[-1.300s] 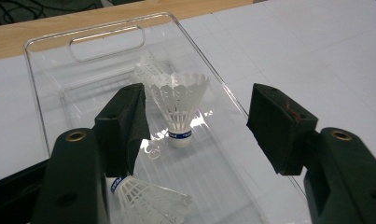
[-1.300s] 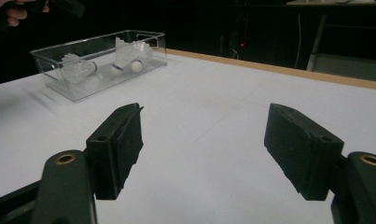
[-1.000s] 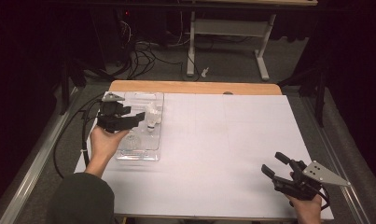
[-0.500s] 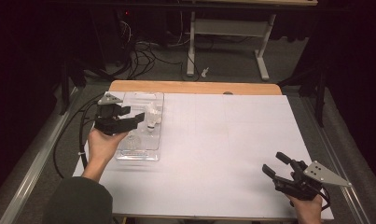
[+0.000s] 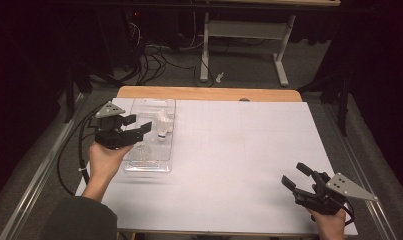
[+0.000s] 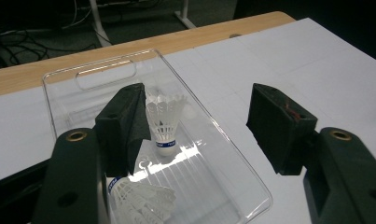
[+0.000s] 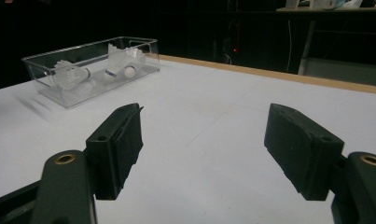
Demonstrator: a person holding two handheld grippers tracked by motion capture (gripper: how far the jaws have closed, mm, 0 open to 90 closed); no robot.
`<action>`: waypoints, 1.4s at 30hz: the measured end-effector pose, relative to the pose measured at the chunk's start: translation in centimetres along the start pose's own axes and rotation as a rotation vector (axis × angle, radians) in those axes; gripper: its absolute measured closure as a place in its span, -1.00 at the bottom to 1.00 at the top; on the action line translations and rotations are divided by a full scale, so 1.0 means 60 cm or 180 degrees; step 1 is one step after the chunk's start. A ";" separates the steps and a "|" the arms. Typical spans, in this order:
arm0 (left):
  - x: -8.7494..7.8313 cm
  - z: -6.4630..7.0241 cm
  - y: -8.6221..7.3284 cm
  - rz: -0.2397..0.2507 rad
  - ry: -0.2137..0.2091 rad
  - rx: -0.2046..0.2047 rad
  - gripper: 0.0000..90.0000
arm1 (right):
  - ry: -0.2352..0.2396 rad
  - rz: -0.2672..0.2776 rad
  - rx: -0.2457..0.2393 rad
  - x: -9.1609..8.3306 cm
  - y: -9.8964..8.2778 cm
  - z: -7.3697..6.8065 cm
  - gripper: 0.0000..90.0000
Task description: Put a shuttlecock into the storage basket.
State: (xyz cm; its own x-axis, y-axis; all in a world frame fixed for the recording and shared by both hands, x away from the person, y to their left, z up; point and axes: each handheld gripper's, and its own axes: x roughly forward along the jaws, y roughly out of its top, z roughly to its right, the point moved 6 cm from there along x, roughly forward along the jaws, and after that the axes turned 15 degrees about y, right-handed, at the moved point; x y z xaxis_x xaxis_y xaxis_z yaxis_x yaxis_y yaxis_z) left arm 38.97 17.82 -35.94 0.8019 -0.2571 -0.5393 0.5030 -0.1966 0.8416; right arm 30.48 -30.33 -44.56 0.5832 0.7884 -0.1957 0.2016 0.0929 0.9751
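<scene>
1. Shuttlecocks (image 6: 164, 122) are sitting in the clear tray (image 5: 131, 167) at the table's left: one upright, one lying near.
2. Left gripper (image 5: 133, 126) is hovering over the tray, jaws wide, gripping nothing.
3. Shuttlecock band print is showing blue, unreadable.
4. Right gripper (image 5: 295, 176) is idling jaws-apart, empty, near the front-right edge, white mat (image 5: 239, 145) lying bare between.

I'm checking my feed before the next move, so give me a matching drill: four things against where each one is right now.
1. left claw
2. right claw
3. clear tray
4. upright shuttlecock

a. inside the tray
b. near right corner of the white sheet, jaws open
c. far left part of the sheet
d. over the tray, jaws open

Pairs: 1-d, 2-b, 3-c, 4-a
</scene>
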 end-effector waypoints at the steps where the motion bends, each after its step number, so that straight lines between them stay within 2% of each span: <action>1: -0.003 0.000 -0.001 0.0007 0.0006 0.0005 -0.15 | 0.0000 -0.0001 -0.0002 0.000 0.000 0.000 -0.38; 10: -0.023 -0.004 -0.005 0.0063 -0.0011 -0.0040 -0.15 | 0.0009 -0.0011 -0.0003 0.001 -0.001 0.000 -0.38; 42: -0.053 -0.009 -0.035 0.0151 0.0031 -0.0101 -0.17 | 0.0014 0.0015 -0.0018 0.002 0.001 -0.002 -0.38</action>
State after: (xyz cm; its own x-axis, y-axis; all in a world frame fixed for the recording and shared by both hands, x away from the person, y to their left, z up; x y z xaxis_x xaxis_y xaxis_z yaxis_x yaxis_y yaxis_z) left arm 35.51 19.55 -35.98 0.8281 -0.2562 -0.4987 0.4743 -0.1542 0.8668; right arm 30.48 -30.16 -44.52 0.5807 0.7915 -0.1907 0.1944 0.0927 0.9765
